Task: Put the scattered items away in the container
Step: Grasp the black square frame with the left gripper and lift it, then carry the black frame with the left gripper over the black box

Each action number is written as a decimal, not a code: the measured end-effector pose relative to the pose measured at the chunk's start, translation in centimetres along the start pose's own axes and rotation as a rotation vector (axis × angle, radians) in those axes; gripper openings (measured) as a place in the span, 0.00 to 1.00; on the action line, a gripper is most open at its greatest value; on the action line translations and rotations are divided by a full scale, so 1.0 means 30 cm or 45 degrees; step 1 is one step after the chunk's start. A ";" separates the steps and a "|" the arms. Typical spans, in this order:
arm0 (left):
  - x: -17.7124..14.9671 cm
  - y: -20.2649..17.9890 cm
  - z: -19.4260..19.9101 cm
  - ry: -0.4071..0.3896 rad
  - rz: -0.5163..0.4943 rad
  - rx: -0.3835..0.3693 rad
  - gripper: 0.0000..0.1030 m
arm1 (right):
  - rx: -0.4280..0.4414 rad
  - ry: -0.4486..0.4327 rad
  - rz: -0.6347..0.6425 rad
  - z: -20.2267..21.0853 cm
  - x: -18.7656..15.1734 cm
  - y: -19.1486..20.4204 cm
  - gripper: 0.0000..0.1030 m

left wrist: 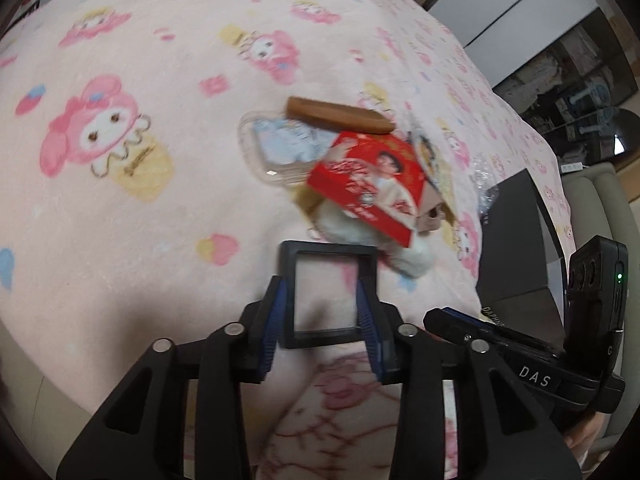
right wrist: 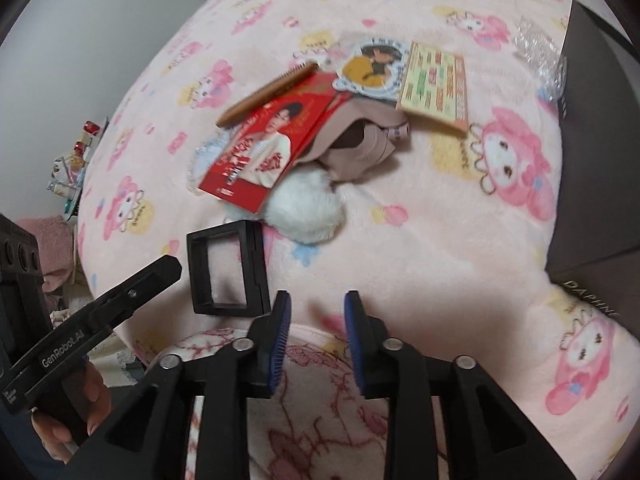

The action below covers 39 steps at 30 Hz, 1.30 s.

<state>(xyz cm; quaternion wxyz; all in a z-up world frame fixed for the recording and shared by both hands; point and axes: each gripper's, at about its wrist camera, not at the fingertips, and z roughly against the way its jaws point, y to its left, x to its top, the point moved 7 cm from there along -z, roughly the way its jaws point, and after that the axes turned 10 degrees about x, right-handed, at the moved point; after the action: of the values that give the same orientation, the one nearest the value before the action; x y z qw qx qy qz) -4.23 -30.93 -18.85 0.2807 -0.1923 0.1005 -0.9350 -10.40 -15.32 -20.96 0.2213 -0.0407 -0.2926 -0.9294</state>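
black frame (left wrist: 328, 296) pinched by left gripper (left wrist: 322, 312), tilted down | right gripper (right wrist: 316, 332) spread, empty, beside it

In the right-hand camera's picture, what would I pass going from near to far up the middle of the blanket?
Right gripper → black square frame → white fluffy pompom → red booklet → brown comb.

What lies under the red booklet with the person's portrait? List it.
Under the red booklet: a white fluffy pompom, a beige fabric item and a clear plastic card sleeve, each partly showing. Anything beneath its centre is covered.
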 end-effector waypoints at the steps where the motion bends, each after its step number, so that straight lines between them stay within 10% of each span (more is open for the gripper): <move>1: 0.004 0.015 -0.014 0.005 0.016 0.007 0.42 | 0.001 0.014 -0.002 -0.012 -0.001 0.001 0.30; 10: -0.008 -0.019 -0.119 0.089 -0.006 -0.054 0.39 | 0.033 0.115 0.042 -0.154 0.045 0.046 0.37; 19: 0.002 -0.171 0.015 -0.004 -0.173 -0.089 0.30 | 0.156 0.081 0.049 -0.117 -0.008 0.053 0.20; 26: 0.006 -0.388 0.213 -0.164 -0.330 -0.130 0.30 | 0.194 -0.085 0.065 0.092 -0.033 0.047 0.20; 39: -0.119 -0.914 0.304 -0.151 -0.575 -0.337 0.28 | 0.128 -0.478 -0.113 0.603 -0.065 -0.254 0.20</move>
<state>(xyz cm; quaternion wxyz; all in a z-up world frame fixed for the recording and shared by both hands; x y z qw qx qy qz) -11.01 -7.11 -3.55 0.0428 -0.2995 0.1597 -0.9397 -12.95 1.17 -10.44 0.1236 -0.1892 -0.3762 -0.8986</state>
